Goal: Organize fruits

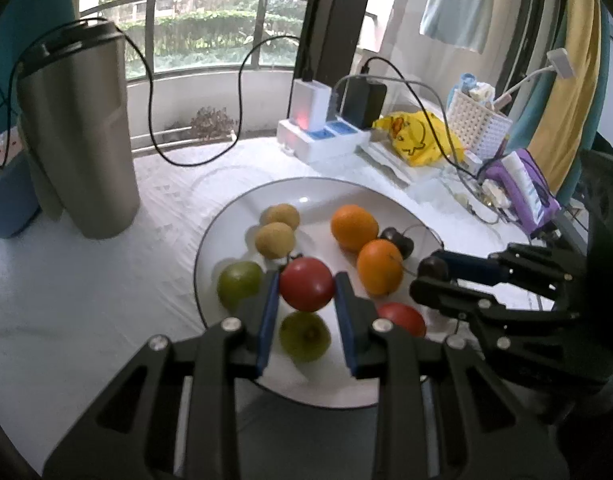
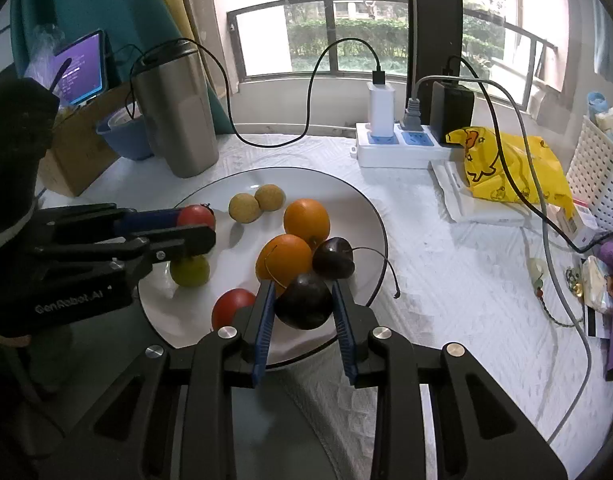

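Note:
A white plate [image 1: 314, 196] [image 2: 346, 200] holds two oranges [image 1: 354, 228] [image 2: 306, 220], two tan round fruits [image 1: 274, 240] [image 2: 245, 208], green fruits [image 1: 304, 336] [image 2: 190, 270], a red tomato [image 1: 402, 318] [image 2: 232, 308] and a dark cherry [image 1: 396, 240] [image 2: 332, 258]. My left gripper [image 1: 306, 280] [image 2: 202, 226] is shut on another red tomato [image 1: 306, 286] [image 2: 196, 216] over the plate's near left part. At the plate's near right side, my right gripper [image 2: 302, 292] [image 1: 424, 276] is shut on a second dark cherry [image 2: 304, 300] [image 1: 432, 268].
A steel tumbler [image 1: 78, 140] [image 2: 178, 112] stands left of the plate. Behind are a power strip with chargers [image 1: 322, 140] [image 2: 394, 148] and looping cables. A yellow bag [image 2: 506, 168], a white basket [image 2: 594, 176] and purple items sit to the right.

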A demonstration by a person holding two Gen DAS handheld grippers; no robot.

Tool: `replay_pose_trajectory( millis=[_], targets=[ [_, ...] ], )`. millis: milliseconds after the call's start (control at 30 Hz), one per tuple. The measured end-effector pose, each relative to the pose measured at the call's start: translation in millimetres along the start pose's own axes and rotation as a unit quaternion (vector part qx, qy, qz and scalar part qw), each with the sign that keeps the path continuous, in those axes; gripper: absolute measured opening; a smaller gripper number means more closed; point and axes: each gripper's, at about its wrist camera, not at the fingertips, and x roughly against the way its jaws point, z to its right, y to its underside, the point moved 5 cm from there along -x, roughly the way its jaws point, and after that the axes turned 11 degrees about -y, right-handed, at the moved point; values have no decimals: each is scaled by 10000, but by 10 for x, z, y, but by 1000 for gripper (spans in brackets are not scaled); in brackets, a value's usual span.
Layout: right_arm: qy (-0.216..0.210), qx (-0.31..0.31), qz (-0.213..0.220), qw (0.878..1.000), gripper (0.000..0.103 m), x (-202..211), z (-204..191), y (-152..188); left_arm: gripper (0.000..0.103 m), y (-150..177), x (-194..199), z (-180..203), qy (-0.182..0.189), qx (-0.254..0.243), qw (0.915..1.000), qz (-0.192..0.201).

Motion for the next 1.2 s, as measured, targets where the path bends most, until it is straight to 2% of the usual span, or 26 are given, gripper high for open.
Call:
replay_pose_trajectory(
  millis=[167,400,633,767,1200],
  targets=[
    [-122,-80,4,9999,31,-34,3,-1,30,7,-16,-10,74,104,9999,-87],
    [-3,-147,-6,9999,32,24,-14,3,32,15,149,-15,33,163,9999,20],
    [54,-176,92,9998,33,216,-128,29,33,100,436,-17,27,216,9996,152],
    [52,-193,82,9998,33,312,-234,72,47,164,621,-35,67,302,9992,254],
    [87,-56,113,9999,33,641,-619,234,48,458,1184,-17,-1,322,9982,507]
  ],
)
